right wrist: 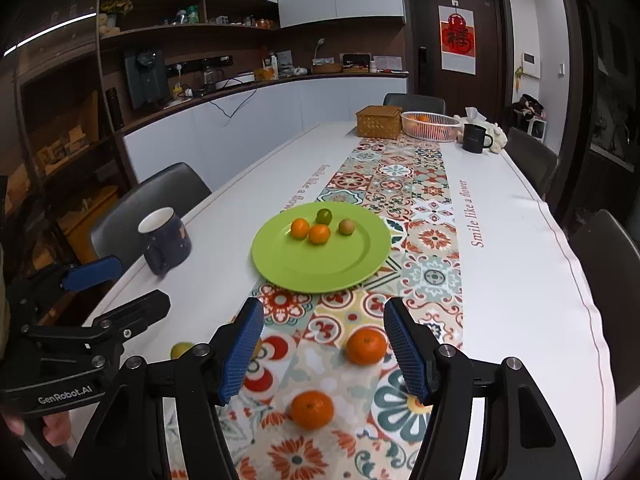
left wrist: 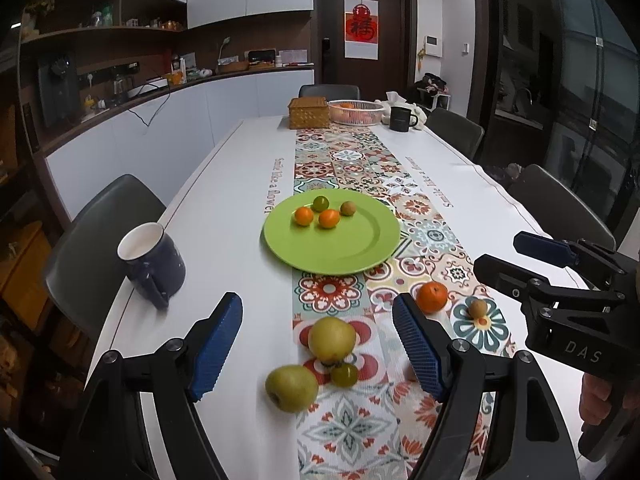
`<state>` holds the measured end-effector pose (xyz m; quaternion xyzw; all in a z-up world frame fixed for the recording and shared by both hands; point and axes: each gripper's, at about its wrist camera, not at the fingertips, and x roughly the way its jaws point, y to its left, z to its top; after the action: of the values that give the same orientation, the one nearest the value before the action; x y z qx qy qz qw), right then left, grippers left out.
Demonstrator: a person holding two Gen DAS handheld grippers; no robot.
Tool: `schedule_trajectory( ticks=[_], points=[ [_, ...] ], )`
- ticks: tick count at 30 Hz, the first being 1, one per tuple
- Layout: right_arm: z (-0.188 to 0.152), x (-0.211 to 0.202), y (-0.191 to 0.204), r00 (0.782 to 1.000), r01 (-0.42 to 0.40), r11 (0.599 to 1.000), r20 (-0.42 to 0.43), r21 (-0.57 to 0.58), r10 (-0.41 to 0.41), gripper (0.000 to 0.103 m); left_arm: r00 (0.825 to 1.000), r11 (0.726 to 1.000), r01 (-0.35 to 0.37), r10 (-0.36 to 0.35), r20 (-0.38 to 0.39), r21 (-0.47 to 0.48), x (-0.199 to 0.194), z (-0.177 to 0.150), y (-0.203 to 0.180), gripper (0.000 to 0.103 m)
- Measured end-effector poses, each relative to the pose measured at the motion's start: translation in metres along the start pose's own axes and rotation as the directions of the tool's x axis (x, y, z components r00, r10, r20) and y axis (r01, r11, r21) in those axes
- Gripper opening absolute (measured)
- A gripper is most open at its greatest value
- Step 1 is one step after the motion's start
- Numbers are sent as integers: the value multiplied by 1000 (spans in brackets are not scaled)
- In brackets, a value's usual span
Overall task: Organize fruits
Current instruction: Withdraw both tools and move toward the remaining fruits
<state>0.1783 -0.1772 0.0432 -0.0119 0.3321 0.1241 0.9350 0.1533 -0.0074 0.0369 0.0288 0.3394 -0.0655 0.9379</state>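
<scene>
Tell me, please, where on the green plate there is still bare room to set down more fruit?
The near half of the green plate is bare, from the front rim up to the fruit. The far part is crowded: two small oranges, a green fruit and a brownish one sit clustered there.

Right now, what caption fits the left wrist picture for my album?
Open left gripper over yellow-green fruits, four small fruits waiting on the green plate.

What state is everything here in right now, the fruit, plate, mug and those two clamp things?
Green round plate: holds four small fruits.
Dark blue mug: upright.
Yellow-green pears: loose on the runner.
Orange mandarins: loose on the runner.
Left gripper: open, empty.
Right gripper: open, empty.
</scene>
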Motion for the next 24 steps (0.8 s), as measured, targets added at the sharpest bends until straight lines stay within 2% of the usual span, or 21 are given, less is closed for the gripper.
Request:
schedule_trajectory(
  ticks=[15, 24],
  points=[
    [-44, -17, 6, 1000, 15, 1000, -25, -27, -15, 63, 1000, 999, -7, 6, 24, 37, -16, -44, -14, 77],
    [-71, -16, 11, 999, 41, 997, -24, -59, -42, 63, 999, 999, 27, -26, -30, 41, 3, -75, -18, 77]
  ],
)
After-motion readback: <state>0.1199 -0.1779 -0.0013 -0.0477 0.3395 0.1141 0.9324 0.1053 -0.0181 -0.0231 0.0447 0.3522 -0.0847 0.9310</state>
